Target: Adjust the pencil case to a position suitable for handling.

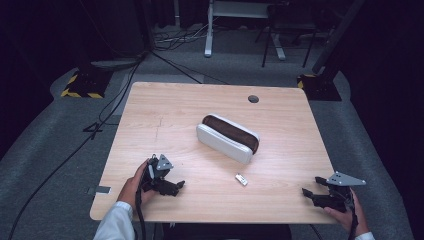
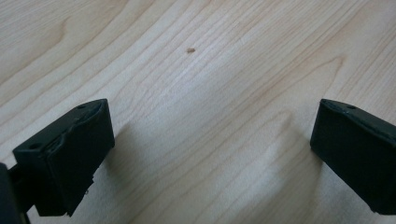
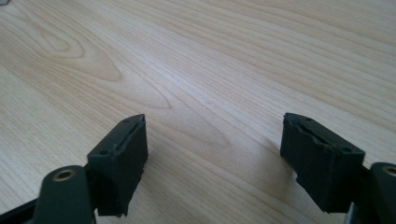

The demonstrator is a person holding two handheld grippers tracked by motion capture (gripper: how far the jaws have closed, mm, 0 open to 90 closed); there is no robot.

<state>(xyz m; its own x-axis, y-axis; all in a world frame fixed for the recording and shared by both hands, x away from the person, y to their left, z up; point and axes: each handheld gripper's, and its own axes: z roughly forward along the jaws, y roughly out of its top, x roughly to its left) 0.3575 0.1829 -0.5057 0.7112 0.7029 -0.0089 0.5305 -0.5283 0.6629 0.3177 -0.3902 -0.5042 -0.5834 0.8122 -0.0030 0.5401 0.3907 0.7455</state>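
An open white case with a dark brown lining lies at the middle of the wooden table. A small white object rests on the wood in front of it. My left gripper sits low near the front left edge, held by a hand with a white sleeve, and points right. In the left gripper view its jaws stand wide apart over bare wood. My right gripper is at the front right corner and points left. Its jaws are also spread, with nothing between them.
A round cable hole is in the table's far right part. A tiny dark speck marks the wood ahead of the left jaws. Beyond the table are grey floor, cables and stand bases with yellow-black stripes.
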